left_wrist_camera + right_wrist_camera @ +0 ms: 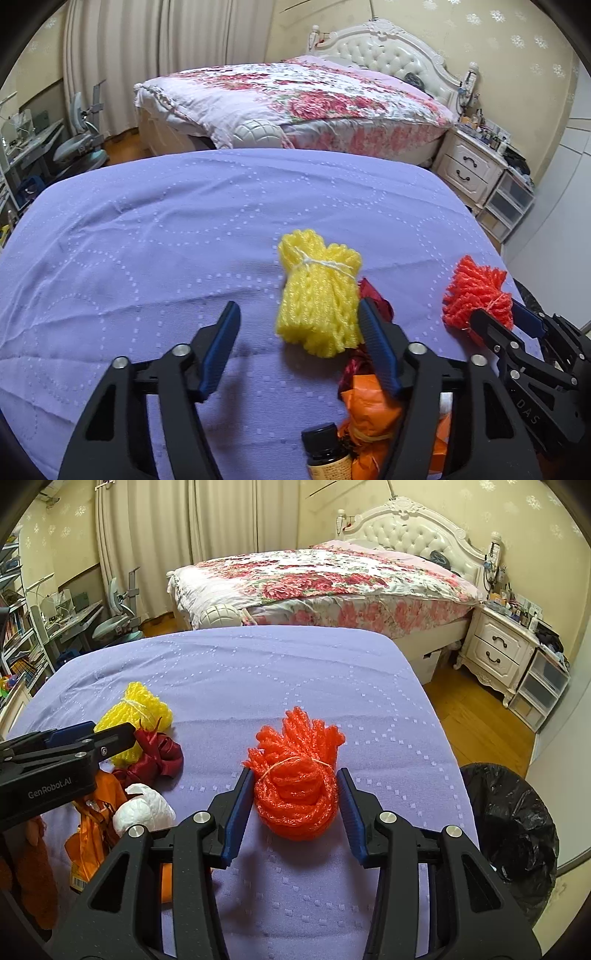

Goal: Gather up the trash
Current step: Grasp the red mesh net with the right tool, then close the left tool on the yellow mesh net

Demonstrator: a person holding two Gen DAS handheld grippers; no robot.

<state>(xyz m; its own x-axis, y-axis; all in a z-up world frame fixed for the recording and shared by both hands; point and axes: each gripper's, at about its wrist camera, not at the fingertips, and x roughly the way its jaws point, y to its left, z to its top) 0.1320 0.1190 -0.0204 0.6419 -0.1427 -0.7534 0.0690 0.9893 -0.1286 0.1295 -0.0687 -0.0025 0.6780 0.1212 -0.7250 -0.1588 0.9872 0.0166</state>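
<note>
Left wrist view: left claw (299,328) stands part open low in the frame, nothing between its pads; the yellow foam-net bundle (319,293) lies just off its right finger (373,332), on the inner side, not gripped. Red ribbon (375,295) and orange plastic wrapper (373,417) crowd behind that finger; a small dark bottle (327,450) sits at the bottom edge. The lilac-covered worktop (147,240) is bare to the left. Right claw (506,317) appears at right edge, around the orange foam-net bundle (474,295). Right wrist view: right claw (295,805) is narrowed onto the orange foam-net bundle (297,788), both pads against its sides. Judgement: gripped low so the loose tuft stays free for lifting. A bin with a black liner (513,830) waits at lower right, off the worktop (332,672) edge, path looks unobstructed. At left: the left claw (114,738), yellow bundle (136,709), ribbon (162,757), a white crumpled wad (144,808), wrapper (96,834). Clutter could snag the left claw.
</note>
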